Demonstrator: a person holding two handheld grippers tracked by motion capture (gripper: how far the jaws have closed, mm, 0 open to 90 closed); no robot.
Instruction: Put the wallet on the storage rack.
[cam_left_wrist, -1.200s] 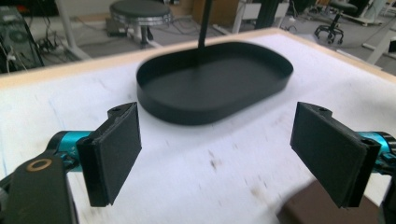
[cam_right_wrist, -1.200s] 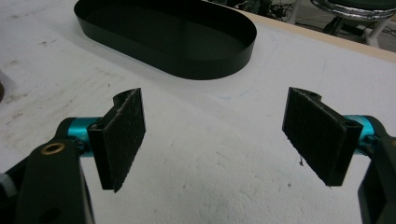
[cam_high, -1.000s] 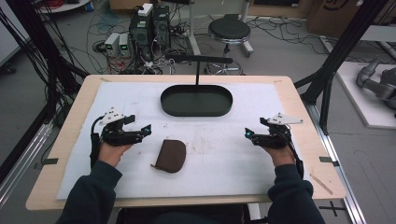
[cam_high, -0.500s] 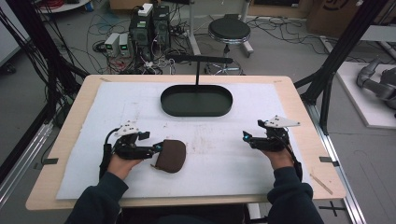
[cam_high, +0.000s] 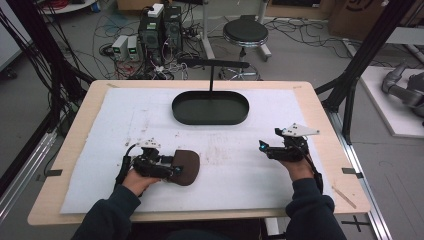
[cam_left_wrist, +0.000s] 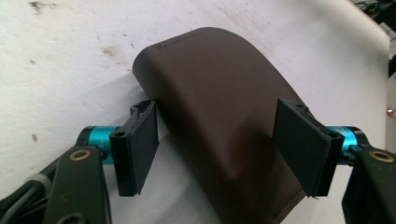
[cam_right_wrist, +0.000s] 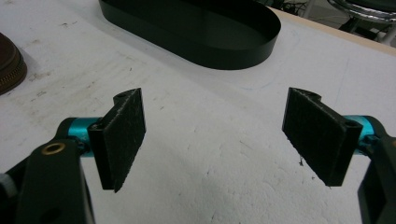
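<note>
Your left gripper has slid right across the white mat and now straddles the brown pouch at the near left, jaws spread, left pad touching it and not yet clamped. Your right gripper waits spread and empty at the near right, with bare mat between it and the far black tray.

On the table a mat covers most of the top. An oval tray sits at upper centre. The zippered pouch lies lower left of centre, between the left gripper's jaws. The right gripper hovers at lower right, well apart from both.
</note>
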